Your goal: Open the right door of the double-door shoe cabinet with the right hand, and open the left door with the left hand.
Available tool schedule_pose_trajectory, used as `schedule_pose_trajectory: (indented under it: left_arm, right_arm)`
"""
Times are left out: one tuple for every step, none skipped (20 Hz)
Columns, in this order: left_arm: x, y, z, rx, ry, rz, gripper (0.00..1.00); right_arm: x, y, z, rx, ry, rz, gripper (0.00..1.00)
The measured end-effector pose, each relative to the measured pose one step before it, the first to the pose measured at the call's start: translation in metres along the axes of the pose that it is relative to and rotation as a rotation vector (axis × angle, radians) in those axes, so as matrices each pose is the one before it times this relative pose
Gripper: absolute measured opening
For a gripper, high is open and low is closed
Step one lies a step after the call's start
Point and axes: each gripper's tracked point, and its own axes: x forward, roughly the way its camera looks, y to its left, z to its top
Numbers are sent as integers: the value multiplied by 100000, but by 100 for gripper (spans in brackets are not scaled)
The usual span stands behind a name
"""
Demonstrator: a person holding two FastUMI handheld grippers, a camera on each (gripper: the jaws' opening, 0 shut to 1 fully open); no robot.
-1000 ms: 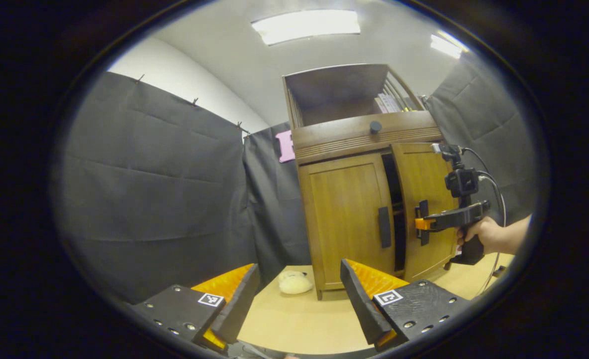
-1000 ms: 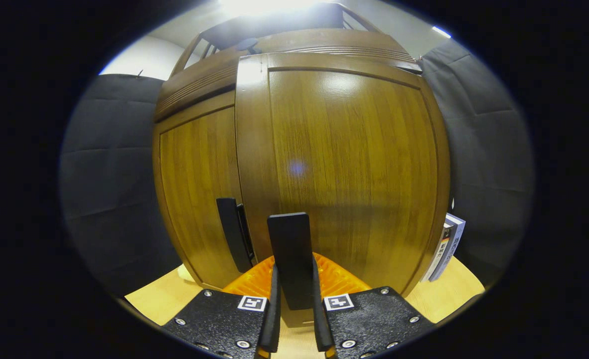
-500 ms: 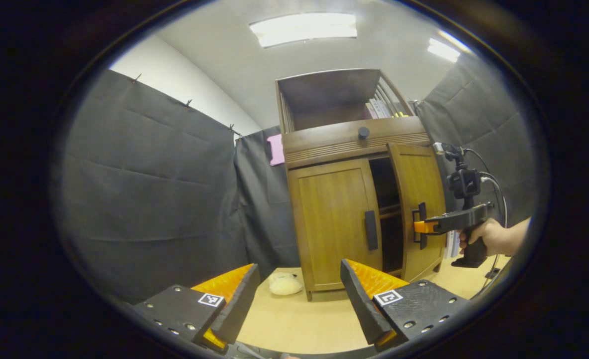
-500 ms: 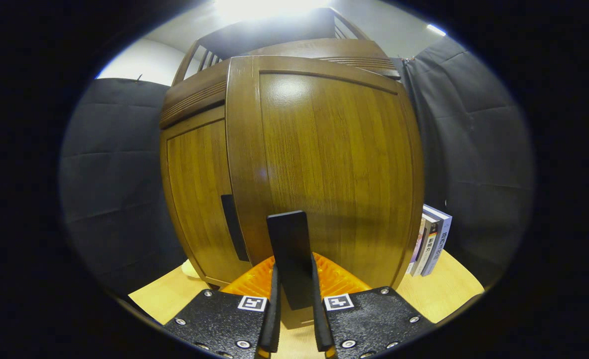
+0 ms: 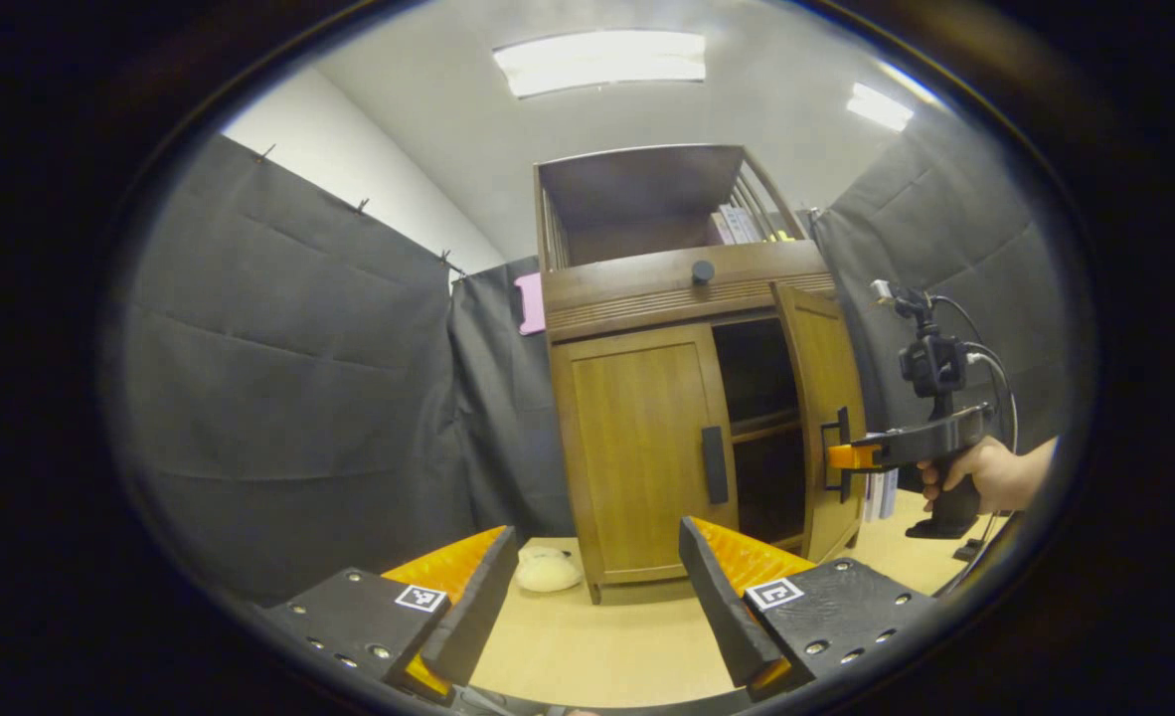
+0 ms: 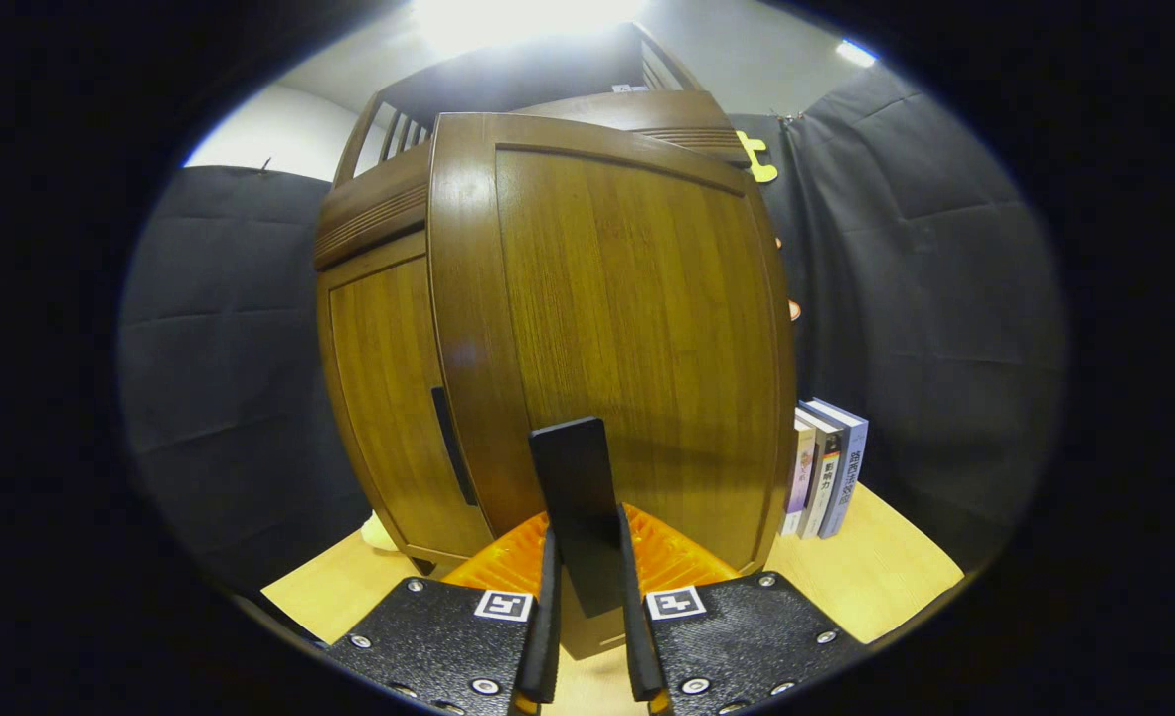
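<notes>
The wooden shoe cabinet [image 5: 637, 288] stands ahead on the light floor. Its right door [image 5: 828, 378] is swung well out, baring dark shelves [image 5: 761, 428]. The left door [image 5: 637, 447] is closed, its dark vertical handle [image 5: 714, 464] at the inner edge. My right gripper [image 6: 586, 636] is shut on the right door's black handle [image 6: 573, 497], the door panel [image 6: 627, 328] close in front of it. In the left gripper view that gripper [image 5: 846, 455] and the hand [image 5: 990, 475] holding it sit at the door's handle. My left gripper [image 5: 592, 597] hangs open, well short of the cabinet.
A pale round soft thing [image 5: 546, 572] lies on the floor by the cabinet's left foot. Several books [image 6: 826, 467] stand upright beside the cabinet's right side. Black cloth walls close in left and right. A round knob [image 5: 703, 270] sits on the drawer above the doors.
The right door has swung farther open with my right gripper holding its handle; the dark opening has widened. My left gripper stays open and has drawn back a little from the cabinet.
</notes>
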Motion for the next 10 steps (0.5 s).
schedule_pose_trajectory:
  left_arm:
    - [-38, -85, 22, -211, -149, -1017, 99]
    - [-78, -56, 74, -165, -218, -1195, 99]
    - [-84, -109, 42, -98, -296, -994, 99]
    - [-85, -76, -56, -123, -264, -1143, 99]
    - [-141, -124, 57, -248, -3, -1244, 93]
    - [-116, -99, 30, -469, 122, -1466, 93]
    - [-99, -179, 68, -381, 146, -1847, 93]
    - [-86, -44, -99, 308, 172, -1840, 93]
    - [-92, -36, 29, 979, -35, -1451, 93]
    - [-31, -105, 163, 987, -356, -1089, 93]
  right_arm:
    - [-325, -241, -144, 82, -283, -330, 28]
    - [-251, -223, -56, -143, -168, -329, 27]
    - [-500, -304, -72, -230, -442, -347, 27]
    - [-490, -192, 166, -114, -304, -435, 27]
    - [-741, -507, -115, 78, -162, -562, 27]
    - [-762, -540, -75, 396, -165, -703, 27]
    - [-602, -589, -255, 463, -352, -831, 27]
    - [-446, -474, 11, 350, -771, -800, 27]
    - [-207, -212, -23, 521, -489, -641, 27]
    - [-289, -331, 40, 689, -272, -401, 27]
